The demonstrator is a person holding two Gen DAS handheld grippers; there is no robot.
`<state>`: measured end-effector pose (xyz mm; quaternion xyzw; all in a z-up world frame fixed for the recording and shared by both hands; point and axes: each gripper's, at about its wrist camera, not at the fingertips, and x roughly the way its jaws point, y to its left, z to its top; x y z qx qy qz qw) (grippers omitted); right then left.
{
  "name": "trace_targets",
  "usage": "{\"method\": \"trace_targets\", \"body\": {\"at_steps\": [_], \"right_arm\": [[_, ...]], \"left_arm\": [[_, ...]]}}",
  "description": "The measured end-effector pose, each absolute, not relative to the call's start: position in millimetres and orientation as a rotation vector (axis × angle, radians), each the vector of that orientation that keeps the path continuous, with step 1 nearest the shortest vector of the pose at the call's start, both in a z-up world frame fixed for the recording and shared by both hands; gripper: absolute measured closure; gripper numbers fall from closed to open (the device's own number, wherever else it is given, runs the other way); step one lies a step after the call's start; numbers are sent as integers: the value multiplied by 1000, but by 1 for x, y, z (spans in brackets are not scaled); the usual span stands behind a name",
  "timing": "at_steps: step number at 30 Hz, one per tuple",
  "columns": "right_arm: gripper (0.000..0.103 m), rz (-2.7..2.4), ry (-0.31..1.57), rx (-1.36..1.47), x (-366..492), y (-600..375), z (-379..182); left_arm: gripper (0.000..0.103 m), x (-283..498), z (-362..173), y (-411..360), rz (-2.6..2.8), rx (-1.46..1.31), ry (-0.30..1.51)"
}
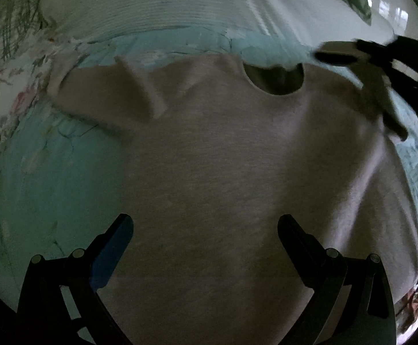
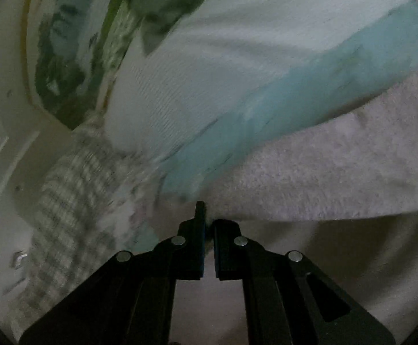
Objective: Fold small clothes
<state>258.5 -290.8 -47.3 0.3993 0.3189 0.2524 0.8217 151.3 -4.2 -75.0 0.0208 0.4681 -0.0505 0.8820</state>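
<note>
A small pale pink fleece top (image 1: pixel 223 155) lies spread on a light blue bedsheet (image 1: pixel 50 178), its round neck hole (image 1: pixel 275 79) at the far side and one sleeve (image 1: pixel 94 97) out to the left. My left gripper (image 1: pixel 204 230) is open and empty just above the top's lower body. My right gripper (image 2: pixel 208 218) is shut on the top's edge (image 2: pixel 323 172) and lifts it, so the fabric drapes from its jaws. It also shows blurred at the upper right of the left wrist view (image 1: pixel 361 54), at the right shoulder.
A white ribbed pillow (image 1: pixel 165 3) lies beyond the top. A floral quilt (image 1: pixel 10 66) is bunched at the left. A green patterned pillow (image 2: pixel 73 43) and a checked cloth (image 2: pixel 71 189) lie left of my right gripper.
</note>
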Motion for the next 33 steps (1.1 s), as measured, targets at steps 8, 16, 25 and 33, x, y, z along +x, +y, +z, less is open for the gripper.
{"method": "trace_targets", "body": {"at_steps": [8, 16, 25, 33], "right_arm": [[97, 711, 843, 856, 282, -183, -94], [88, 791, 973, 872, 287, -166, -133], [55, 701, 901, 872, 238, -250, -120], [55, 520, 778, 871, 193, -328, -102]], "left_arm": [[2, 150, -79, 35, -132, -53, 978], [2, 170, -89, 49, -211, -170, 989], [3, 211, -101, 45, -318, -299, 1034], [3, 277, -110, 49, -477, -711, 1049]]}}
